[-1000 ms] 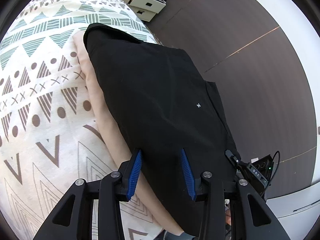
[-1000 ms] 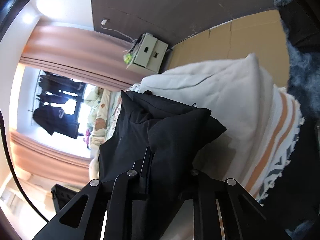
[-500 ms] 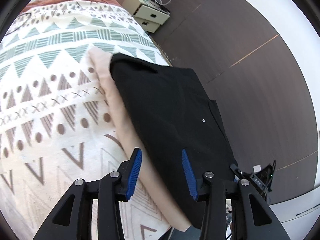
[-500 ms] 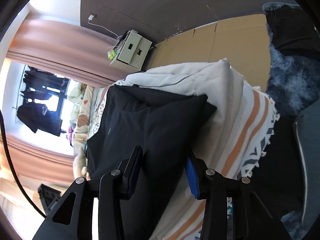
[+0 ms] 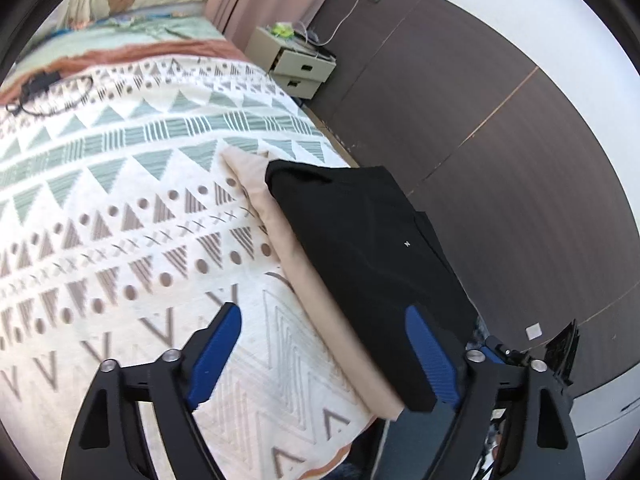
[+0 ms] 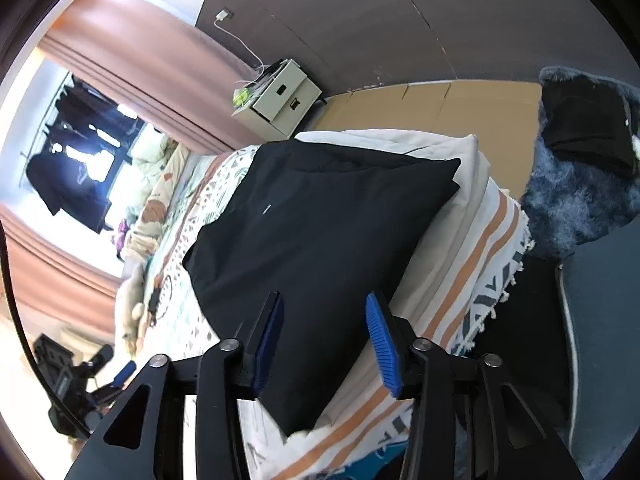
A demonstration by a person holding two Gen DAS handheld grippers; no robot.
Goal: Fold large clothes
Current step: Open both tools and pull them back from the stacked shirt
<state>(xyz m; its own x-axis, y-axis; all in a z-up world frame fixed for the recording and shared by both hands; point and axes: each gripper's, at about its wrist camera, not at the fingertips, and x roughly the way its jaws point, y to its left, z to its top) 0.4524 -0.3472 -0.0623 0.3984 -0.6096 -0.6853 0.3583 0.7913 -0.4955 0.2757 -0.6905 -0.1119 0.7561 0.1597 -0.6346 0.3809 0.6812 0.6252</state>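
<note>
— Where's the black garment [image 5: 372, 248]?
— Folded flat on a beige cloth [image 5: 320, 300], at the bed [image 5: 120, 220] edge nearest the dark wall.
— Left gripper [image 5: 324, 344]?
— Spread wide, holding nothing; garment's near end just ahead, by the right-hand finger [image 5: 428, 356] (apparently not touching).
— Right gripper [image 6: 322, 334]?
— Open too, less wide, empty. Garment [image 6: 320, 220] seen between and beyond the blue pads [image 6: 380, 344]; contact impossible to tell.

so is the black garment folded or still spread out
Folded: the black fabric garment lies as a compact rectangle with straight edges atop the beige folded cloth.
</note>
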